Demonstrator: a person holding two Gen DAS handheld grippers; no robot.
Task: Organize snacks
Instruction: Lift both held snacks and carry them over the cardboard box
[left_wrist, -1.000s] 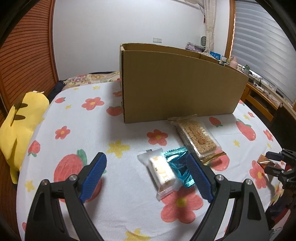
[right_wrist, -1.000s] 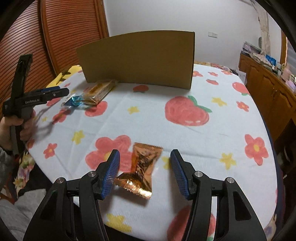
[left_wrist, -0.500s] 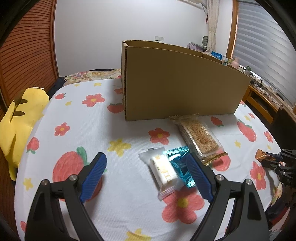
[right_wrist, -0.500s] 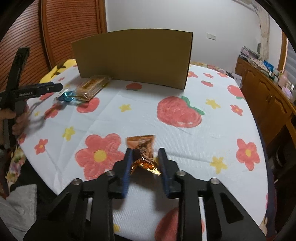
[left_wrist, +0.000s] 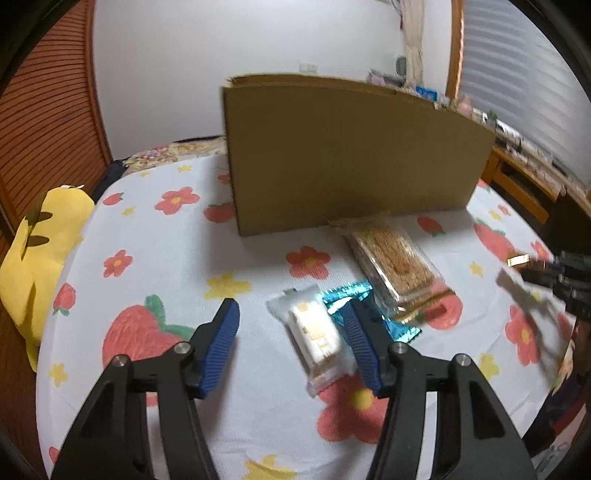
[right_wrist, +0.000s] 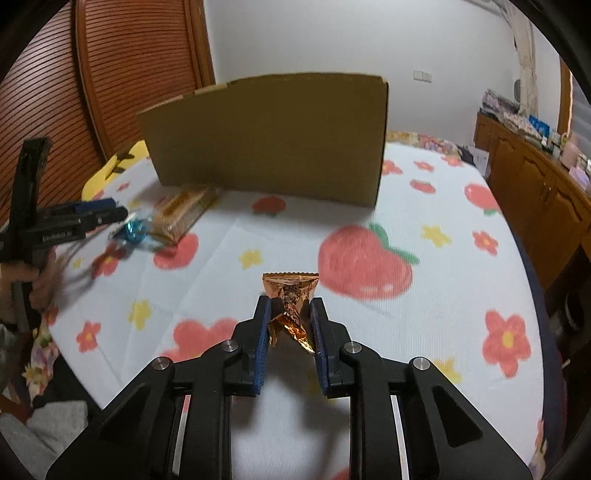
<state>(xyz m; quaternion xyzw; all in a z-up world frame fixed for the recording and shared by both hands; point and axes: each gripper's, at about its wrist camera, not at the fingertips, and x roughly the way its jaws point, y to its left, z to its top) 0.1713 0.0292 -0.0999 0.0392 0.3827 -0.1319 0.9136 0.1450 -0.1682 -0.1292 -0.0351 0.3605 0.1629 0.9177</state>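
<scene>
We find the right gripper (right_wrist: 289, 318) clamping an orange foil snack (right_wrist: 290, 295) above the fruit-print table (right_wrist: 461, 280). The left gripper (left_wrist: 290, 332) gapes wide beside the white-wrapped snack (left_wrist: 314, 332); a cardboard box (left_wrist: 351, 155) stands behind.

A fruit-and-flower cloth covers the desk (left_wrist: 155, 258) — cardboard box (left_wrist: 351, 155) at 12 o'clock, three wrapped snacks (left_wrist: 369, 295) toward 3 o'clock.
</scene>
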